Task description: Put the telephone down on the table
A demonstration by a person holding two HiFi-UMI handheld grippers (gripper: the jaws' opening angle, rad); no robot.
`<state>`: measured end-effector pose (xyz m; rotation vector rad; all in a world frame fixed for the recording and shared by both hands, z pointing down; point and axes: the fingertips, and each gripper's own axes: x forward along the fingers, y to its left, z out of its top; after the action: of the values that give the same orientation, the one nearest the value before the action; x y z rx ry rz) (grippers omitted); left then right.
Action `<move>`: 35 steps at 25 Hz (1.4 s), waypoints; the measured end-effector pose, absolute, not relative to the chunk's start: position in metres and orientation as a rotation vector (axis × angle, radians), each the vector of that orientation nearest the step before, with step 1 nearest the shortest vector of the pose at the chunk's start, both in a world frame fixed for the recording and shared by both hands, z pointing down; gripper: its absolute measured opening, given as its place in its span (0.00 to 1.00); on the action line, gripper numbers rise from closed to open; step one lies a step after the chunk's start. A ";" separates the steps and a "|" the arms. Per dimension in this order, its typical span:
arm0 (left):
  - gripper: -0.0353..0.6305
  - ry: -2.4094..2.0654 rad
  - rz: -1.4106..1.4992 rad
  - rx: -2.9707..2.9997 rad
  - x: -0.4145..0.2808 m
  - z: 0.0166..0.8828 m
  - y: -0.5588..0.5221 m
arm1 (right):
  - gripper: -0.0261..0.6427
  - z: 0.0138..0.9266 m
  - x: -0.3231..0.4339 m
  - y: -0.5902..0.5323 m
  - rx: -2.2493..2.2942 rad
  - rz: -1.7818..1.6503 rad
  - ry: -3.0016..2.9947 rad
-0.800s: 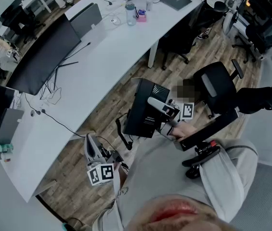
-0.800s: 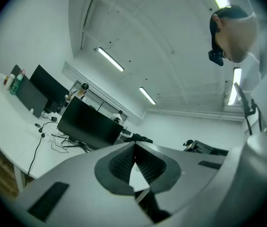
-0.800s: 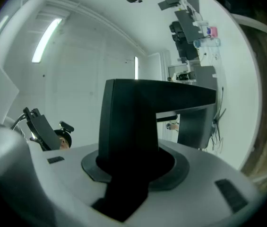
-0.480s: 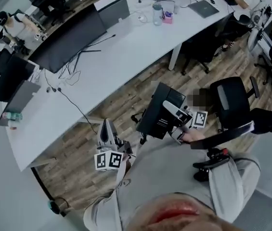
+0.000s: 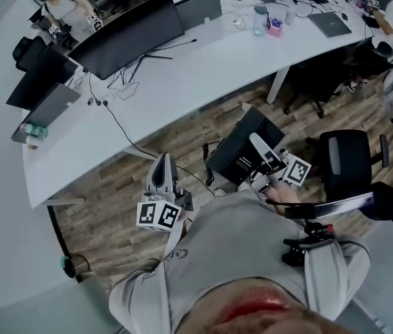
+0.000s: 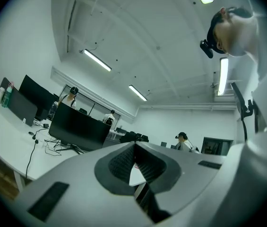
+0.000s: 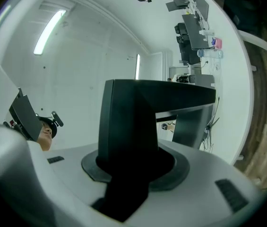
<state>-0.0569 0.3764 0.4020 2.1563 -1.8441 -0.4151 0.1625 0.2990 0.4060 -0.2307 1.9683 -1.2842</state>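
Note:
The telephone is a black boxy set with a dark cord hanging from it. It is held above the wooden floor, short of the white desk. My right gripper is shut on it, and in the right gripper view the black telephone fills the space between the jaws of the right gripper. My left gripper points toward the desk edge, and in the left gripper view the left gripper has its pads together with nothing between them.
On the long curved desk stand a large dark monitor, a bottle, a laptop and loose cables. A black office chair stands to my right. Other people sit at the far desks.
The head view has swung along the desk, which now lies nearer the middle of the view. The telephone stays in my right gripper. The left gripper has risen toward the desk edge.

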 end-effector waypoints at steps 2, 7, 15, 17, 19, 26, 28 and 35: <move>0.07 -1.845 -0.410 2.159 -0.048 0.401 0.375 | 0.28 0.404 0.170 0.290 -0.233 -1.292 1.927; 0.07 -1.894 -0.381 2.145 -0.031 0.394 0.374 | 0.28 0.403 0.187 0.266 -0.250 -1.286 1.860; 0.07 -2.025 -0.284 2.114 -0.015 0.391 0.371 | 0.28 0.408 0.214 0.223 -0.249 -1.213 1.865; 0.07 -2.051 -0.260 2.097 -0.013 0.388 0.367 | 0.28 0.409 0.221 0.210 -0.254 -1.230 1.845; 0.07 -2.072 -0.256 2.090 -0.016 0.386 0.365 | 0.28 0.412 0.226 0.204 -0.256 -1.242 1.825; 0.07 -2.088 -0.291 2.153 -0.033 0.375 0.332 | 0.28 0.419 0.222 0.183 -0.293 -1.236 1.824; 0.07 -2.077 -0.294 2.196 -0.031 0.376 0.324 | 0.28 0.422 0.222 0.182 -0.303 -1.224 1.824; 0.07 -2.000 -0.337 2.275 -0.049 0.380 0.276 | 0.28 0.421 0.211 0.161 -0.349 -1.177 1.827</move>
<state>-0.0490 0.2759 0.3803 2.2747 -1.9998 -0.3365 0.2105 0.1606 0.4210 -0.3485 1.8275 -1.1773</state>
